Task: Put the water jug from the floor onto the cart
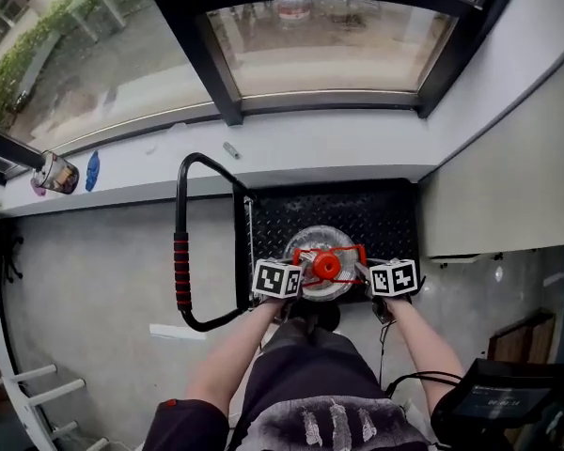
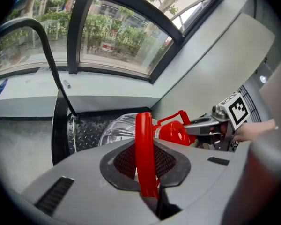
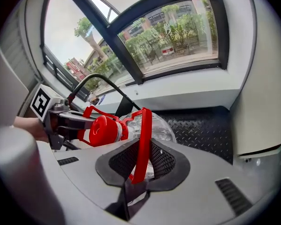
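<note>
Tongs left [image 1: 304,271] and right [image 1: 362,272] each clamped on red handle [image 1: 343,249] of water jug [image 1: 312,237] | step: jug held over cart [image 1: 381,212] | next: lower squarely, release

1. Water jug [image 1: 312,241]: clear body, with a red cap [image 1: 326,266] and red carrying frame.
2. Cart deck [image 1: 376,216]: black, diamond-tread pattern.
3. Cart handle [image 1: 179,205]: black tube with a red ribbed grip [image 1: 180,271].
4. Marker cubes [image 1: 276,278]: white with black squares.
5. Floor [image 1: 94,280]: speckled grey.
</note>
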